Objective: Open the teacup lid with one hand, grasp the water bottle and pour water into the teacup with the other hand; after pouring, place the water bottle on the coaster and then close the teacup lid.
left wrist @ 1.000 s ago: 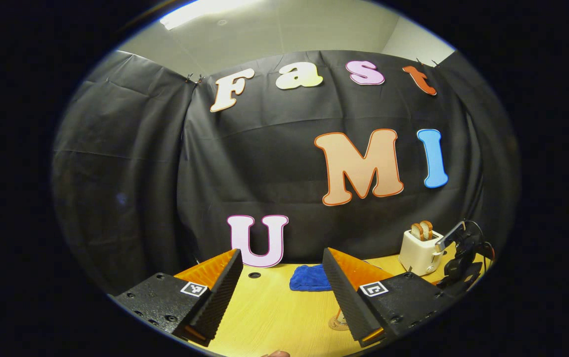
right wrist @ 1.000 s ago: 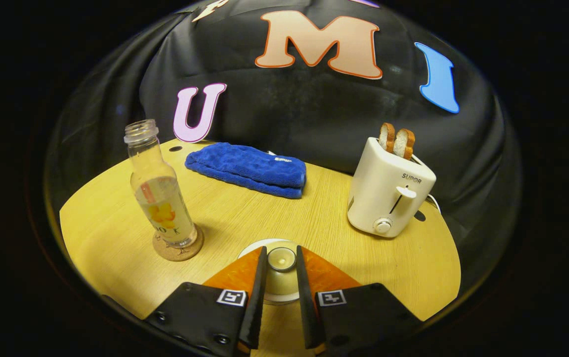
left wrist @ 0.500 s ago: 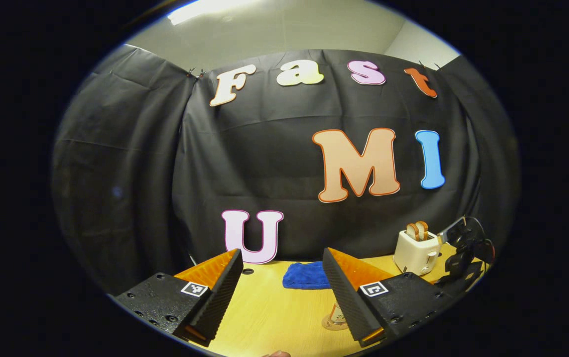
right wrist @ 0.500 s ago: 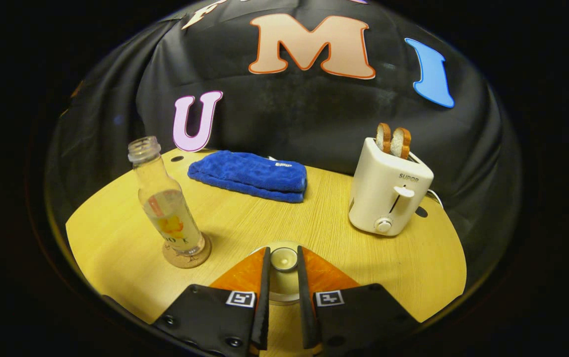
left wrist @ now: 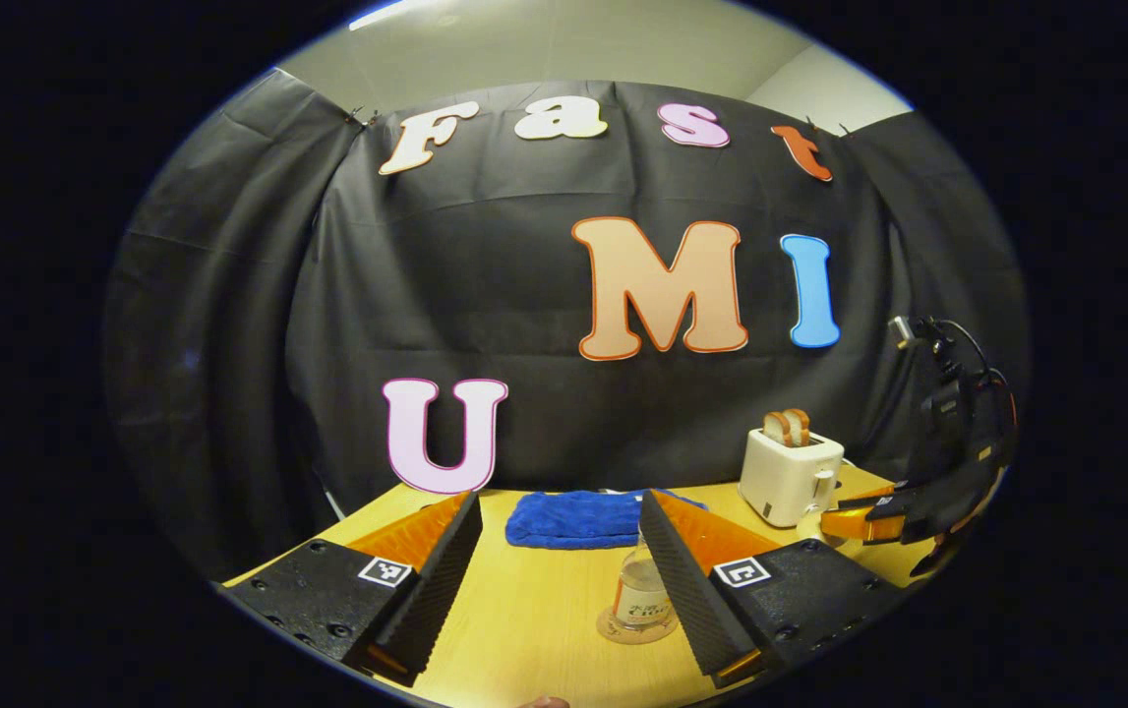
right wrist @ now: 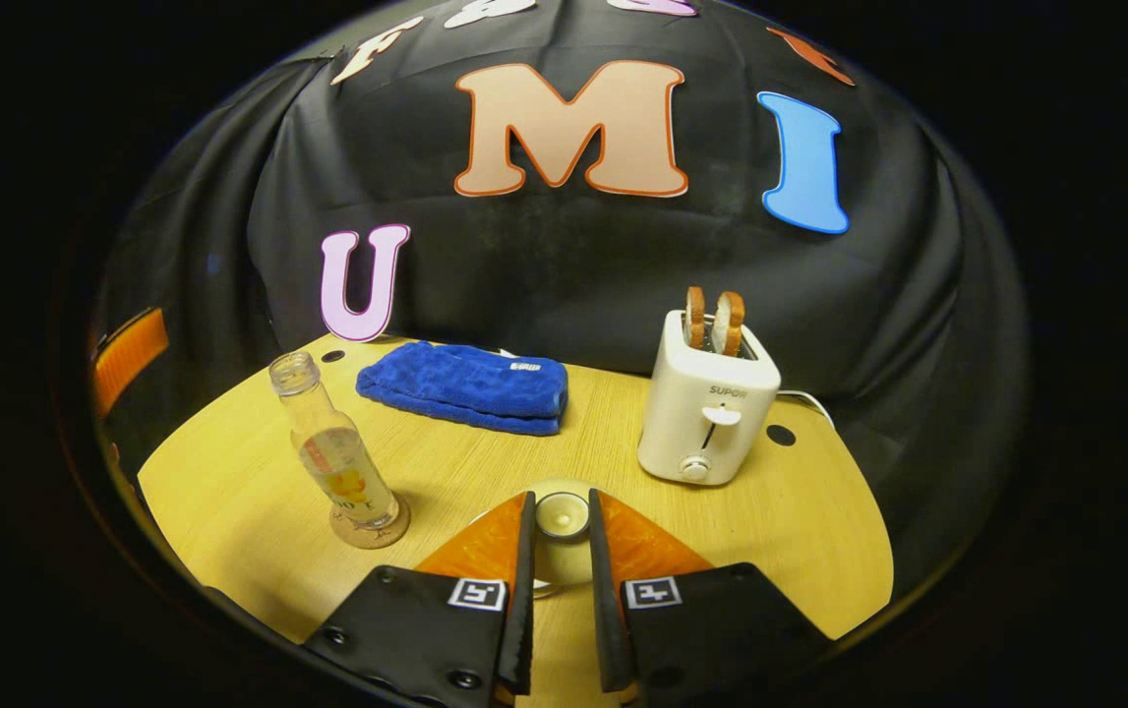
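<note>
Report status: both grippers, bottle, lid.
Right gripper shut on teacup lid knob. Left gripper open, empty, facing the table. Water bottle upright on coaster. Nothing in the way.

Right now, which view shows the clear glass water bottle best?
The right gripper view: the clear glass water bottle stands uncapped and whole on its round cork coaster, nothing blocking it. In the left gripper view the bottle is partly hidden behind a finger of the left hand-held gripper.

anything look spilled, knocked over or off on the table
Nothing stands out. The water bottle stands upright on its coaster, the blue towel lies folded, the toaster is upright, and the table looks dry.
</note>
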Tool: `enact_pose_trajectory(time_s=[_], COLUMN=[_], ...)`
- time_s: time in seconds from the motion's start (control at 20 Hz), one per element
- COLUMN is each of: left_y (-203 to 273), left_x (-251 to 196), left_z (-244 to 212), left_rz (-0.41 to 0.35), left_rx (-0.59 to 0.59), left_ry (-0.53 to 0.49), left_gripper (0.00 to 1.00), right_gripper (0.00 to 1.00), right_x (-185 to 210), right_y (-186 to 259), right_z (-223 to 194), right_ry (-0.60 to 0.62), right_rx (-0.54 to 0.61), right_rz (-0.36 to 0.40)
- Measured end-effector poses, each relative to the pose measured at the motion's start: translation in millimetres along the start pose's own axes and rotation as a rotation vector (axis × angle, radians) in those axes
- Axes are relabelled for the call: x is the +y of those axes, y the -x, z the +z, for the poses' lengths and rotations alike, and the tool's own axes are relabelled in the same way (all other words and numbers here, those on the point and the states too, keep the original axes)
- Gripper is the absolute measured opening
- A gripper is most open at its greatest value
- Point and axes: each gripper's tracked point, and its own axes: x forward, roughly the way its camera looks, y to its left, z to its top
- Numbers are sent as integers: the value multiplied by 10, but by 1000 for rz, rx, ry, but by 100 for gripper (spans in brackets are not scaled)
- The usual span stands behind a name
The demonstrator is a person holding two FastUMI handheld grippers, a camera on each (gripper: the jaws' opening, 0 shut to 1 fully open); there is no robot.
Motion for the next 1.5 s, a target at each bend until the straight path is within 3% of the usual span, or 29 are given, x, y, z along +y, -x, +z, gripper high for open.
enact_pose_trajectory(time_s=[0.3,0.4,0.8,1.5], left_y=[-167,-208,-382,-720], left_x=[-272,-392,-554,-847], left_z=[-429,-656,-1281,-1824], left_rz=[-74,-98,-140,-236], left_rx=[49,92,206,290], left_ry=[9,14,6,-47], left_gripper=[96,95,96,96], right_gripper=[28,31,29,30], right_x=[-138,-208,-481,-591], right_y=[219,267,465,646], right_z=[44,24,21,-50], right_ry=[-4,0,11,14], right_rx=[-13,-10,0,16], right_rz=[-33,-51,-126,-197])
